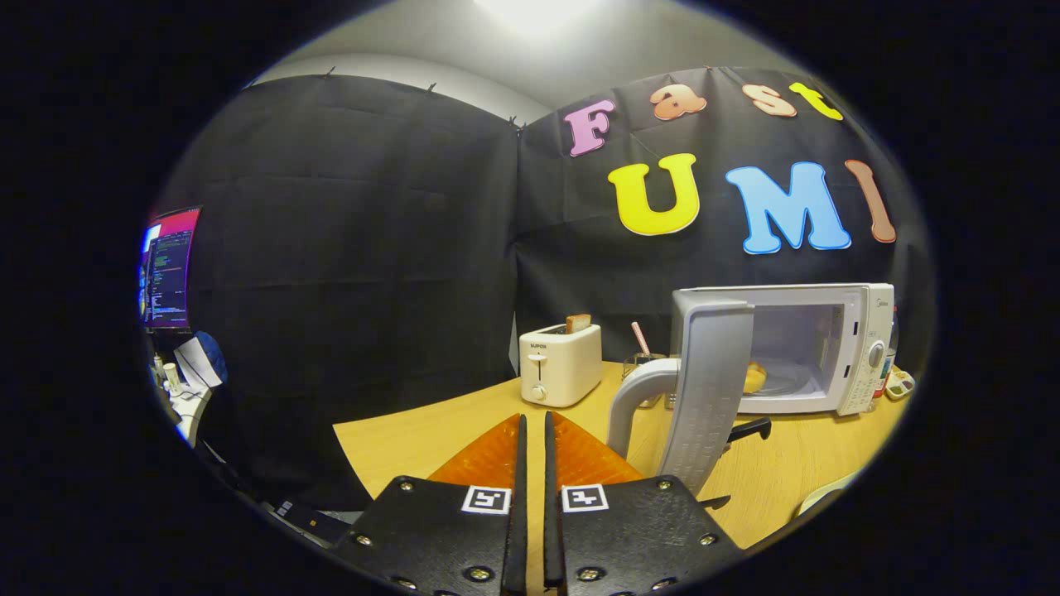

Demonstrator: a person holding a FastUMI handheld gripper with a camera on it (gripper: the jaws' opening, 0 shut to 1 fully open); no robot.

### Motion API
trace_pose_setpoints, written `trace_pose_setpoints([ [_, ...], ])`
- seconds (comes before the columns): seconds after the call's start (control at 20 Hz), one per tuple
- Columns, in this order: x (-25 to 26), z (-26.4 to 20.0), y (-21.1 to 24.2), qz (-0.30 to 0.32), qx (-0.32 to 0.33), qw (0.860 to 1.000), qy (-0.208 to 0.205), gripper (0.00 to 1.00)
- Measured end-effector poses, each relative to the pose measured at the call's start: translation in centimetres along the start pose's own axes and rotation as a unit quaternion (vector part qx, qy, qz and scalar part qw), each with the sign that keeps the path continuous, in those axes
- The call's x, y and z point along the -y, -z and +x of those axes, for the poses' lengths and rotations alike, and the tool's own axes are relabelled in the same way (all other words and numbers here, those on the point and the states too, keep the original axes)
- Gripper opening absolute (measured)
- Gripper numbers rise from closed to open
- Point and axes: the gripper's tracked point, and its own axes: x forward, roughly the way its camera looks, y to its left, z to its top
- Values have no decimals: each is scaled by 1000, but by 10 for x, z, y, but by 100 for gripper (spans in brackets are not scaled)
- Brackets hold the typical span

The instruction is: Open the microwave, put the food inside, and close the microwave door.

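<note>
food: mostly hidden behind open door
cup: partly behind door handle
gripper: base cut off
monitor: text too small

White microwave at the table's far right corner, its door pale grey with a ribbed inner face, something yellow-gold, the food, inside. Cream toaster by the back edge, brown toast poking up. Table's a warm yellow wood. Gripper: orange textured fingers, black plates, black-and-white square markers, nearly together.
</note>
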Motion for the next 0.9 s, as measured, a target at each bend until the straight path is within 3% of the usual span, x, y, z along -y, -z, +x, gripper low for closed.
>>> trace_pose_setpoints([
  [0.15, 16, 3, 14, 20, -16, 1000, 14, 8],
  [0.25, 22, 0, 13, 19, -18, 999, 24, 1],
  [0.9, 137, -25, 7, 21, -17, 992, 127, 1],
])
